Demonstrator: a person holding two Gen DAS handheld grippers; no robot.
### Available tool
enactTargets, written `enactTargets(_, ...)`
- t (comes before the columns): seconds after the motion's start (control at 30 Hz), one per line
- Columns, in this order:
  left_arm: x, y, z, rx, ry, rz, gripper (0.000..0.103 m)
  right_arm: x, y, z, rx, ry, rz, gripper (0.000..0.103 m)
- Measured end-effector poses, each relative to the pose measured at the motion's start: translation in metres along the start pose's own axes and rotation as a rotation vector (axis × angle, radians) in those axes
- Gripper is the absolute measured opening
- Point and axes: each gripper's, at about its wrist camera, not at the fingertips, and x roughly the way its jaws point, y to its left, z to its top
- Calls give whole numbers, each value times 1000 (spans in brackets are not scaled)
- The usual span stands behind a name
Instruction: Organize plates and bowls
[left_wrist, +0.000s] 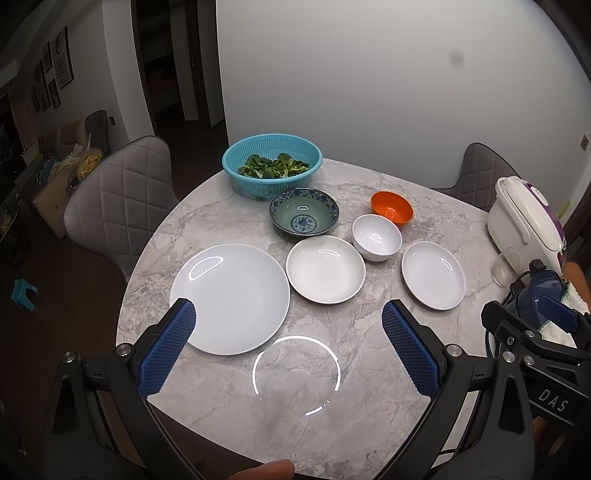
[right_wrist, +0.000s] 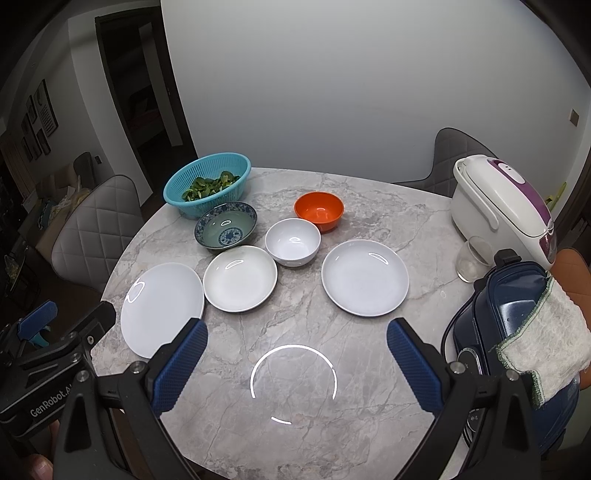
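Tongs wide apart on both sides, left tongs (left_wrist: 288, 347) and right tongs (right_wrist: 297, 349) hovering over bare marble surface (right_wrist: 295, 424), gripping nothing. Take the small white bowl (right_wrist: 292, 240) as the marker: orange bowl (right_wrist: 318, 211) just behind it, blue patterned bowl (right_wrist: 225, 225) off to its left, shallow white dish (right_wrist: 240, 277) touching it at front-left, large flat plate (right_wrist: 161, 308) further left, second white dish (right_wrist: 365, 277) to its right, apart.
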Motion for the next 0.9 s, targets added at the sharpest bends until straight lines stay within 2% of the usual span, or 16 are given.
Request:
enactTargets(0.73,1,-1,-1,0,3,-1,102,-1,-1,2,0,3,2,100)
enactTargets(0.9,7,2,-11,-7,26,-5,102,3,-4,1,1,9,8,100)
